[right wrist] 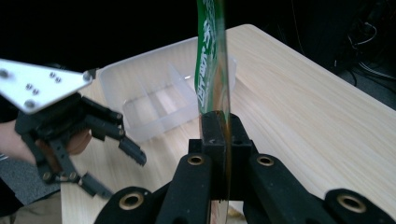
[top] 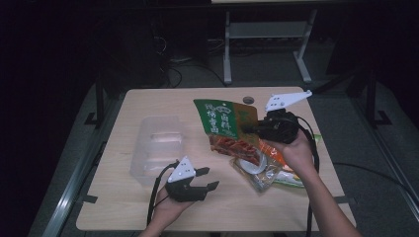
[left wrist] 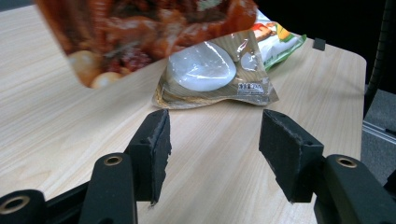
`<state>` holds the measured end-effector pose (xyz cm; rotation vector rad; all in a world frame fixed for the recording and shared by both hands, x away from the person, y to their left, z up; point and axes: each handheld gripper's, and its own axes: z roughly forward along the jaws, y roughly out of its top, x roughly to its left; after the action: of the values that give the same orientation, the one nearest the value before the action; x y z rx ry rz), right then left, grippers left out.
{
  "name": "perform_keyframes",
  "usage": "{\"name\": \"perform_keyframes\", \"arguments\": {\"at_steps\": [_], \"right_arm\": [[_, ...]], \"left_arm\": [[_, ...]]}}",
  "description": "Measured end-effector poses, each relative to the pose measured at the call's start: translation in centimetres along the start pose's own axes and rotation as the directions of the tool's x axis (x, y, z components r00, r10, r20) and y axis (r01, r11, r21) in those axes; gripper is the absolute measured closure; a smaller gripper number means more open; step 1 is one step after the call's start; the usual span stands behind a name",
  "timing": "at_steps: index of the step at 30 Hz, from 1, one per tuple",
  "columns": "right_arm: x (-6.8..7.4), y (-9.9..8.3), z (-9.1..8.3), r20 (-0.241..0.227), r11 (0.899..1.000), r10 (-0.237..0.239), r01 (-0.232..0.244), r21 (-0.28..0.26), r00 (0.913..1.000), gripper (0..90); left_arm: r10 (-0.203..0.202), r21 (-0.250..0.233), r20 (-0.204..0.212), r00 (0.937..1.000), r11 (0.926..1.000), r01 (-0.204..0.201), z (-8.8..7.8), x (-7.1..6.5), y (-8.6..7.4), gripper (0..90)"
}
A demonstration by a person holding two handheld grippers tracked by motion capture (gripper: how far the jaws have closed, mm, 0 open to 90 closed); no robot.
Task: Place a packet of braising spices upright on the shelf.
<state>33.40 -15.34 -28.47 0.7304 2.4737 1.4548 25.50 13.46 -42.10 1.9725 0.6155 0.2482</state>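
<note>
My right gripper (top: pixel 247 129) is shut on the edge of a green and orange snack bag (top: pixel 226 123) and holds it upright above the table. In the right gripper view the bag (right wrist: pixel 212 60) stands edge-on between the closed jaws (right wrist: pixel 219 135). My left gripper (top: pixel 210 177) hovers open near the table's front edge with nothing between its jaws. In the left gripper view the open jaws (left wrist: pixel 215 140) point at a clear packet with a white bun (left wrist: pixel 210 70) lying flat, and the held bag (left wrist: pixel 140 28) hangs above it.
A clear divided plastic container (top: pixel 158 145) stands on the left of the wooden table (top: pixel 148 103). A green and white packet (top: pixel 292 178) lies under the bun packet (top: pixel 257 170) at the right. Table legs and cables show on the floor beyond.
</note>
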Motion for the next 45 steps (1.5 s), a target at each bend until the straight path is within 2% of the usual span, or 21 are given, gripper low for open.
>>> {"name": "perform_keyframes", "arguments": {"at_steps": [9,13,22,24,33,38,45], "right_arm": [[-0.3,2.0,2.0,-0.012,1.0,-0.011,0.011,-0.009,0.9999,89.8],[-0.3,2.9,3.2,-0.016,0.999,-0.033,0.033,-0.009,0.9993,89.8],[-0.3,4.3,5.2,-0.032,0.999,-0.036,0.035,-0.01,0.9988,89.8],[-0.2,4.8,5.9,-0.04,1.0,-0.024,0.023,-0.017,0.9989,89.8],[0.1,6.9,8.8,-0.05,0.999,-0.039,0.038,-0.018,0.998,89.8],[0.2,7.9,10.0,-0.048,0.999,-0.05,0.049,-0.023,0.9976,89.8],[0.5,9.1,11.6,-0.053,0.997,-0.072,0.072,-0.017,0.996,89.8]], "left_arm": [[0.0,-0.003,0.003,1.0,1.0,0.0,0.0,-0.3,-0.1,41.2],[0.011,0.003,0.006,0.9999,0.9999,-0.011,0.0,-0.2,-0.1,40.3],[0.017,0.002,0.004,0.9998,0.9998,-0.017,-0.1,-0.3,-0.1,36.9],[0.017,0.001,0.005,0.9998,0.9999,-0.017,0.0,-0.3,-0.1,36.3],[0.05,0.021,0.011,0.9987,0.9985,-0.051,0.4,-0.3,0.1,34.9],[0.03,0.01,0.018,0.9994,0.9995,-0.03,0.5,-0.3,0.0,34.1],[0.027,0.009,0.021,0.9994,0.9996,-0.027,0.6,-0.5,0.1,33.2]]}}
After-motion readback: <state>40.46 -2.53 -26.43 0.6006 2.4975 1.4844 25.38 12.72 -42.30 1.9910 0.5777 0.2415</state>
